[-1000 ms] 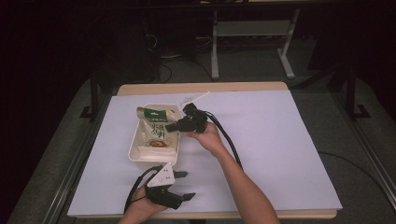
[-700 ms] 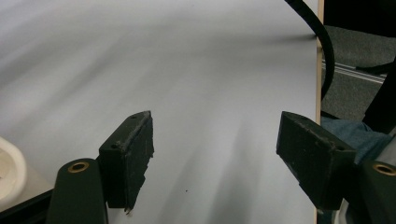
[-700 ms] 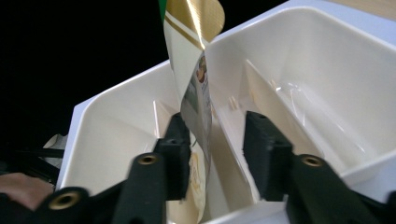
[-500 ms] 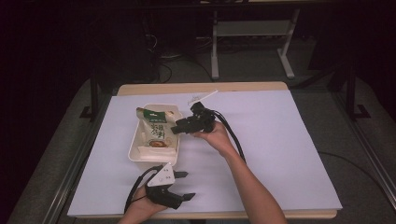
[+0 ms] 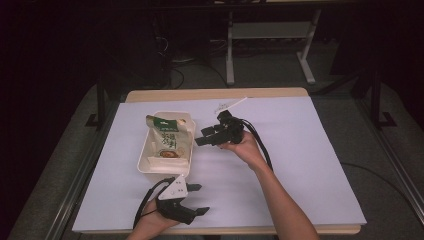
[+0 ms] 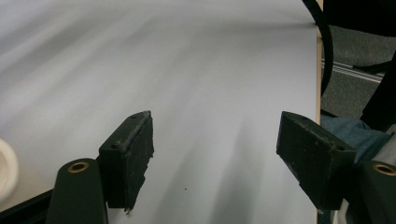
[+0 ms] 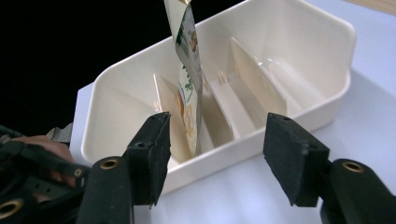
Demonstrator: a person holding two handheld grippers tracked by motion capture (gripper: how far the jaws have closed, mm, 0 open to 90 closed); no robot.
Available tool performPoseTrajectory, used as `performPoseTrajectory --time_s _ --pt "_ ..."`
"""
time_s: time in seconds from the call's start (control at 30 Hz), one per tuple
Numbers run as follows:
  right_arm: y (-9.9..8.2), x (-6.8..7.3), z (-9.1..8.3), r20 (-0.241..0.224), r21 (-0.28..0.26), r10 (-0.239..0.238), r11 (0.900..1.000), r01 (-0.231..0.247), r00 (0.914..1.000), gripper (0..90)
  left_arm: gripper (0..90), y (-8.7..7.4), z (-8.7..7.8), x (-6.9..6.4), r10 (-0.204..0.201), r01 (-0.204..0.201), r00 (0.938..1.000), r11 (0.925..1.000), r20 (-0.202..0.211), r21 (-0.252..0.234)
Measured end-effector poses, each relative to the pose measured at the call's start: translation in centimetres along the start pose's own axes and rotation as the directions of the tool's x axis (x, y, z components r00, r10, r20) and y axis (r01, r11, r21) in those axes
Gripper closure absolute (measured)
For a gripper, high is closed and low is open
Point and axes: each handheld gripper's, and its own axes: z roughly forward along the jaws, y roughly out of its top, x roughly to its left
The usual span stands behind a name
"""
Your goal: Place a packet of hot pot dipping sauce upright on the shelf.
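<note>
Right gripper jaws just opened wide, nothing between them, right of bin | pouch upright in a middle slot, leaning | risk: we clip it backing off, it tips | left gripper wide, idle near edge

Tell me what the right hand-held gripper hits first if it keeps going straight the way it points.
Probably the near wall of the white bin; the right hand-held gripper points at it, jaws just opened, nothing between them. The pouch stands behind that wall.
</note>
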Motion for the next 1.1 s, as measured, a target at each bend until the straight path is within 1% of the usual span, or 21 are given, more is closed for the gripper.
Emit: performPoseTrajectory --time_s 0.17,0.27,0.33,0.47,0.6,0.73,0.83,1.1 --pt "-0.6 0.0 -1.4 0.019 -0.005 0.008 1.0 -0.007 0.9998 39.6 26.9 0.0 0.1 0.0 0.0 0.0 1.0 1.0 0.001 0.0" --pt "-1.0 0.1 -2.0 0.029 -0.008 0.004 1.0 -0.004 0.9996 39.5 26.8 0.0 0.1 0.0 0.006 -0.006 1.0 1.0 0.002 0.004" --pt "-1.2 0.1 -2.4 0.037 -0.001 0.005 1.0 -0.005 0.9993 38.7 26.8 0.1 0.1 -0.2 0.004 -0.004 1.0 1.0 0.002 0.001" --pt "-1.7 0.2 -3.3 0.044 0.002 0.008 1.0 -0.008 0.999 38.0 26.7 0.1 0.2 -0.3 0.016 -0.016 0.9999 0.9998 0.006 0.007" --pt "-2.4 0.3 -4.1 0.052 0.006 0.014 0.9999 -0.014 0.9986 37.6 26.7 0.1 0.3 -0.4 0.013 -0.013 0.9999 0.9999 0.007 0.007" --pt "-3.1 0.4 -5.0 0.072 0.009 0.013 0.9999 -0.014 0.9973 37.6 26.5 0.0 0.2 -0.3 0.011 -0.011 0.9999 0.9999 0.006 0.01" --pt "-3.5 0.4 -5.8 0.072 0.008 0.024 0.9997 -0.025 0.9971 37.4 26.4 0.0 0.2 -0.2 0.007 -0.007 1.0 0.9999 0.006 0.008" --pt "-4.9 0.6 -7.9 0.106 0.003 0.033 0.9994 -0.034 0.9938 36.6 26.3 0.0 0.2 -0.3 0.01 -0.01 0.9999 0.9999 0.007 0.008"
